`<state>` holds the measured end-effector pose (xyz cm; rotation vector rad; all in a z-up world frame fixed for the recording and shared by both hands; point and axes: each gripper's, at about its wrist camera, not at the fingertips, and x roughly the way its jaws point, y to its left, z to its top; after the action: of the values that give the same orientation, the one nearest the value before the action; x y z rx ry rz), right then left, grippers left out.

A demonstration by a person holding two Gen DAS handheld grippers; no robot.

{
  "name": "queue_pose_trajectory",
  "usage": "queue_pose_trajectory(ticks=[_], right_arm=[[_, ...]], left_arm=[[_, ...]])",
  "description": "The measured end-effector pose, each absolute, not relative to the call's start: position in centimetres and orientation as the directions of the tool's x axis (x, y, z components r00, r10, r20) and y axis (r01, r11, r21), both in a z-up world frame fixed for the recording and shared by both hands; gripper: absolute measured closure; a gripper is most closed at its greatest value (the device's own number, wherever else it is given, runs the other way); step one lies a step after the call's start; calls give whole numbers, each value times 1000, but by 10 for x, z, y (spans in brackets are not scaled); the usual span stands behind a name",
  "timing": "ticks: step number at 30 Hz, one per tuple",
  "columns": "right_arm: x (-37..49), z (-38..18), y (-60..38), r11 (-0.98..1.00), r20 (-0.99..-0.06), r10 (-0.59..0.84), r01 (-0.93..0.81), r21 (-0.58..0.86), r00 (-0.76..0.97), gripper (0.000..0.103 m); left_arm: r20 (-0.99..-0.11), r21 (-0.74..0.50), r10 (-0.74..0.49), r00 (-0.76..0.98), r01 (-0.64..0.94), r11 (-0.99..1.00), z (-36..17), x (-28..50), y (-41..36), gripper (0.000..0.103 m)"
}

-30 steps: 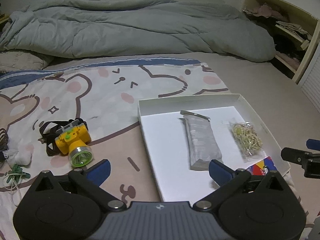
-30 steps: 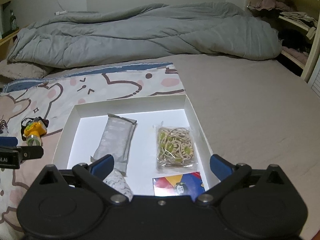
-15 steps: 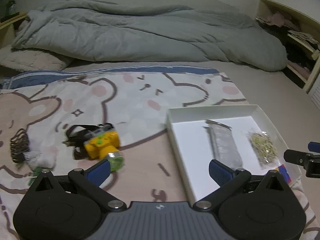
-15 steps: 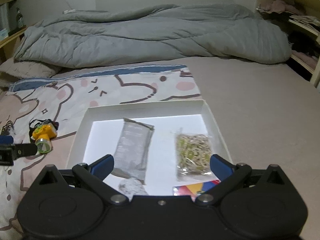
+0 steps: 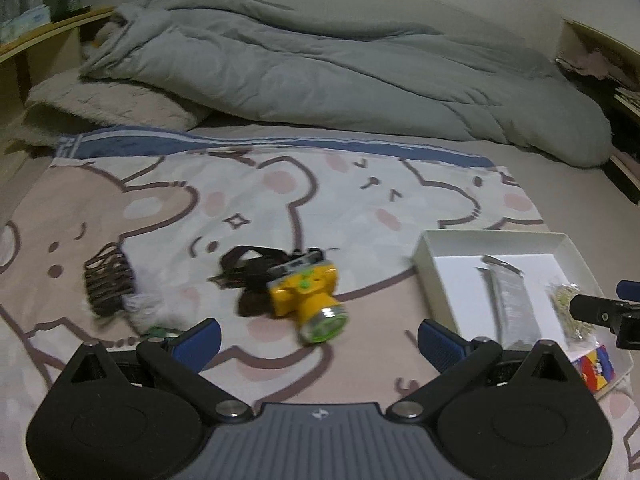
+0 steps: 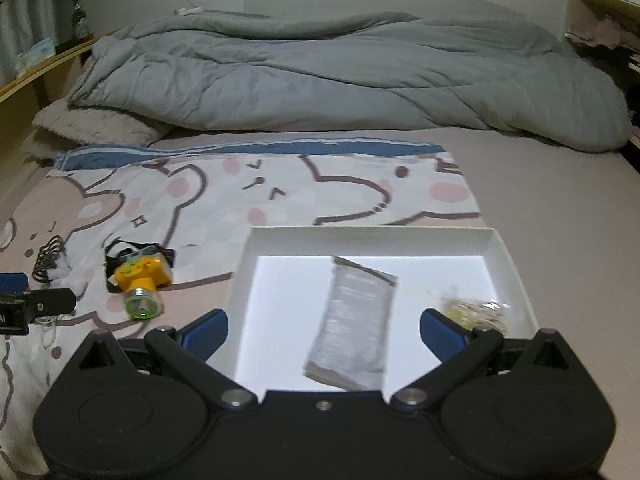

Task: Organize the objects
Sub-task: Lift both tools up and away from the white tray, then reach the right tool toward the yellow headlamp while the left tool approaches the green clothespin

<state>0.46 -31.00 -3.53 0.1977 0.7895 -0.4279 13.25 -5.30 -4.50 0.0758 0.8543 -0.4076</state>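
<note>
— Blue pads on your left gripper (image 5: pixel 318 338) stand wide apart and hold nothing, yes? What do I do with it now?

— Yes, released and empty. The yellow headlamp (image 5: pixel 305 300) lies just in front of it on the bear blanket (image 5: pixel 248 192), lens toward you, black strap (image 5: pixel 250 266) bunched behind the body. My guess is that this is your next pick. Come down with the jaws across the yellow body, not on the strap, because the strap is soft and will slip out. Keep the lens end free so it does not roll when you close.

— And my right gripper (image 6: pixel 323 330)?

— Also released, nothing between the pads. It hovers over the near edge of the white box (image 6: pixel 372 236). Keep it out of the way, or let it steady the box wall when the lamp arrives.

— What is already in the box?

— A grey foil packet (image 6: pixel 354 320) lies flat in the middle, and a clear bag of rubber bands (image 6: pixel 476 312) is to its right. The left view also shows a colourful card (image 5: pixel 596 364) at the near right corner. The left part of the box floor is bare, so I think the lamp fits there.

— What is left outside?

— A dark coiled thing with white fluff (image 5: pixel 110 284) lies at the left on the blanket; I cannot tell what it is. Something small and green (image 5: pixel 158 331) peeks beside your left pad.
</note>
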Motion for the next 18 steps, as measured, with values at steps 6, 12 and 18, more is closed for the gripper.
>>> queue_pose_trajectory(ticks=[6,12,18], right_arm=[[29,-34,-286,919,-718,-261,394,20,646,0],[50,-32,-265,942,-704,-202,333,52,681,0],[67,-31,-251,956,-677,-165,284,68,717,0]], left_arm=[[-745,-90,-291,601,341,936,-42,141,-27,0],[-743,-87,-265,615,304,949,-37,150,-5,0],[-733,-74,-256,630,300,951,-25,163,14,0]])
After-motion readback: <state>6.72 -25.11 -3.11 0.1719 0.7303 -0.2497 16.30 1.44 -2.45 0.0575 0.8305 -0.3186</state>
